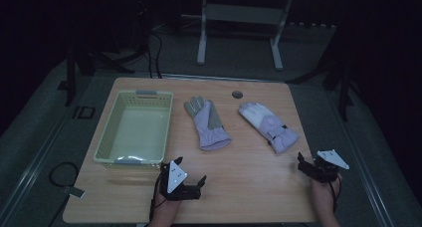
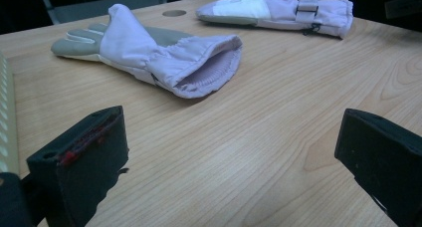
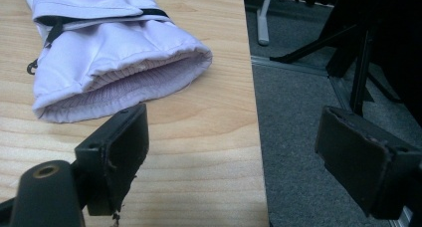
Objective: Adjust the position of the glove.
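While two lilac gloves point(image 1: 208, 123) lie flat, both grippers — left point(image 1: 191, 184), right point(image 1: 307, 166) — hang spread wide, empty.

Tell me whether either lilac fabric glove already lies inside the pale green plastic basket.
No: both lilac fabric gloves lie on the wooden table.

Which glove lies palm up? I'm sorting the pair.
The glove next to the basket: its grey palm faces up. The other glove, nearer the right edge, shows its strapped back.

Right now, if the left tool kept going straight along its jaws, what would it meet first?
Most likely the open cuff of the nearer glove; only bare table lies between it and the open left tool, though the line may pass slightly beside it.
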Tool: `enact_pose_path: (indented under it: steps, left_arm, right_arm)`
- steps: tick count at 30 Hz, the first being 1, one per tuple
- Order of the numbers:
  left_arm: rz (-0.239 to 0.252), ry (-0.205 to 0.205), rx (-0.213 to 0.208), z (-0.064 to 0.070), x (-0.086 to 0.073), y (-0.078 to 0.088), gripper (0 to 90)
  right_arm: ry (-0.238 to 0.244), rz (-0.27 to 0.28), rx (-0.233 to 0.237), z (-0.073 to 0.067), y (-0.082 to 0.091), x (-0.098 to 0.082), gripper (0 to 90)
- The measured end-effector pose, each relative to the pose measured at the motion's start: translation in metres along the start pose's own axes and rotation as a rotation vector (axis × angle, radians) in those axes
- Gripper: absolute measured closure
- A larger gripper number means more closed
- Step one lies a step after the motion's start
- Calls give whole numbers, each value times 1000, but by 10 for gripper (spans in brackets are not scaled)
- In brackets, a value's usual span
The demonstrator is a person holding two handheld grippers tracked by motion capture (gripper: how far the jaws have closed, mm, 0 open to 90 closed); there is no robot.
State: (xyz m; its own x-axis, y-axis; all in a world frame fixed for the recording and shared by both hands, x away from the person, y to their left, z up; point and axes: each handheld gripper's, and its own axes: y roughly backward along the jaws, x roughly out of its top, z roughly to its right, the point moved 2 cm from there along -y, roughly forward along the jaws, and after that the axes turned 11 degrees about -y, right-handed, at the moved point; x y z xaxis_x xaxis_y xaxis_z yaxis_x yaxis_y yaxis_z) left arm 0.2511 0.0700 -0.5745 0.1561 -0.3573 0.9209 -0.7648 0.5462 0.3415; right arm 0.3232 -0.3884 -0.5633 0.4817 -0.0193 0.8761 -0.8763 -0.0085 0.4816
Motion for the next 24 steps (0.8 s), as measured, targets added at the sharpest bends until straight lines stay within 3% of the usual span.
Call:
enact_pose_path:
  steps: [12,15,17,20,24]
  left_arm:
    - [-8,-18,-8,2,1,-1,3]
    - [-9,-18,-10,1,1,-1,3]
    - [-9,-18,-10,1,1,-1,3]
    - [-10,-18,-12,1,1,-1,3]
    - [-9,-20,-13,2,1,-1,3]
  right_arm:
    - [-7,-36,7,0,-3,1,137]
    - [-47,-114,75,3,-6,1,140]
    - [-69,-136,83,5,-6,2,141]
    - [-69,-116,86,3,-3,16,134]
    - [-104,-125,108,-2,-4,31,113]
